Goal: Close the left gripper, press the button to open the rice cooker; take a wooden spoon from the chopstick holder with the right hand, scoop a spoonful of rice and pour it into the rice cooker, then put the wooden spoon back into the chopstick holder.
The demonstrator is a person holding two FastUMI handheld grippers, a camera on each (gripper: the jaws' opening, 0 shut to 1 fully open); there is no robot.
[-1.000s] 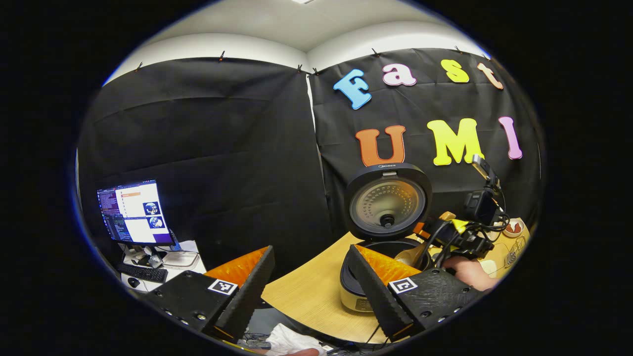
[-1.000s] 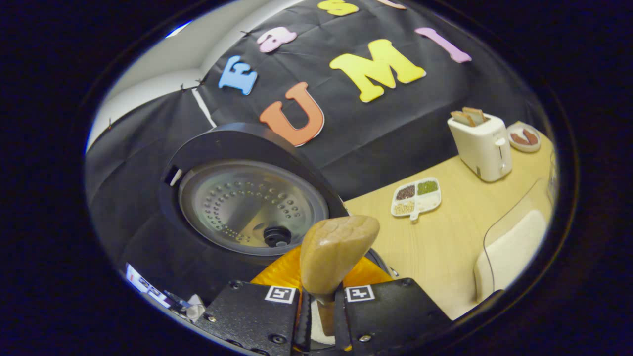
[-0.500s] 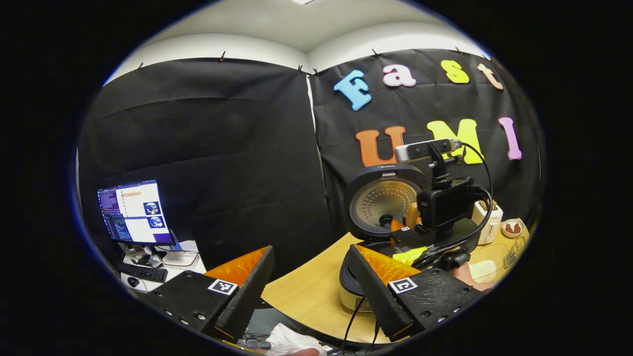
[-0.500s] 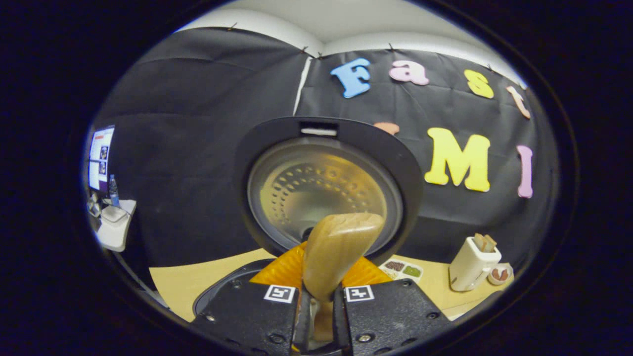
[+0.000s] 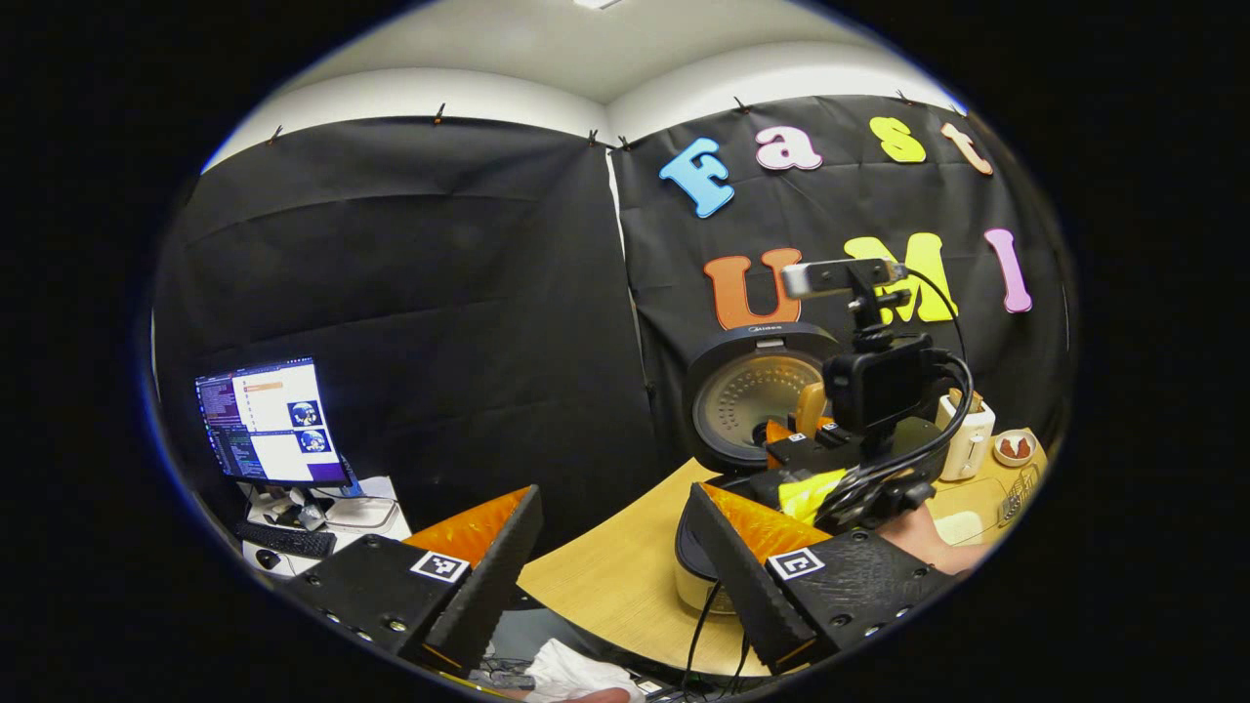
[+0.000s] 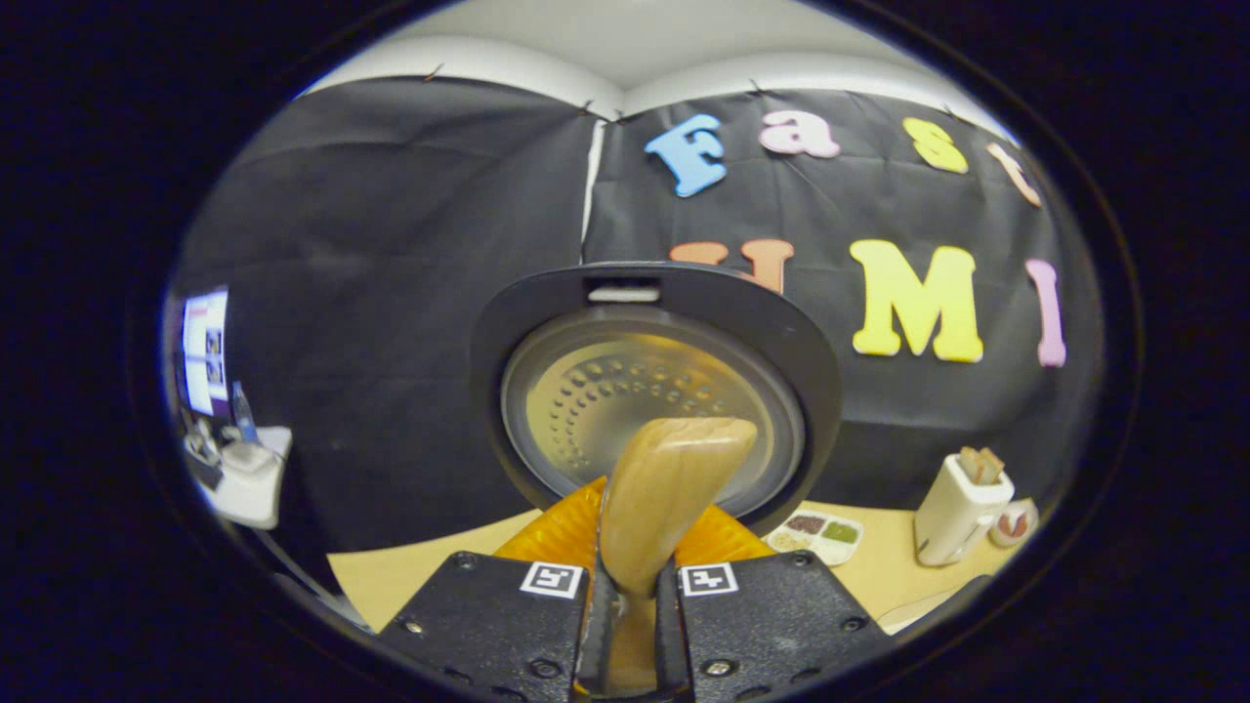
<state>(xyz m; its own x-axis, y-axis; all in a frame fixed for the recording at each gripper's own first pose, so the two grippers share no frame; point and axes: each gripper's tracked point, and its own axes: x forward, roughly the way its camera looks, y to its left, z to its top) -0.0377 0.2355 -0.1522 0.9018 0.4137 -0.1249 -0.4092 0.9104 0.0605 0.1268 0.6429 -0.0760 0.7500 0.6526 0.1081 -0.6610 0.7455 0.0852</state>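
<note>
We are clamping the right gripper (image 6: 625,635) jaws on the light wooden spoon (image 6: 669,498), lower centre, before the open black rice cooker (image 6: 649,391); left gripper (image 5: 610,566) jaws are standing apart.

left gripper (image 5: 610,571): fingers wide apart | right gripper (image 6: 630,625): fingers clamped, raised, held level

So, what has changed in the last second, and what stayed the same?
The right gripper swung round from a sideways tilt to level, facing the cooker's raised lid head on, and rose a little in the left gripper view. The spoon stayed clamped between its fingers. The left gripper stayed open and in place; the lid stayed up, the toaster and tray unmoved.
</note>
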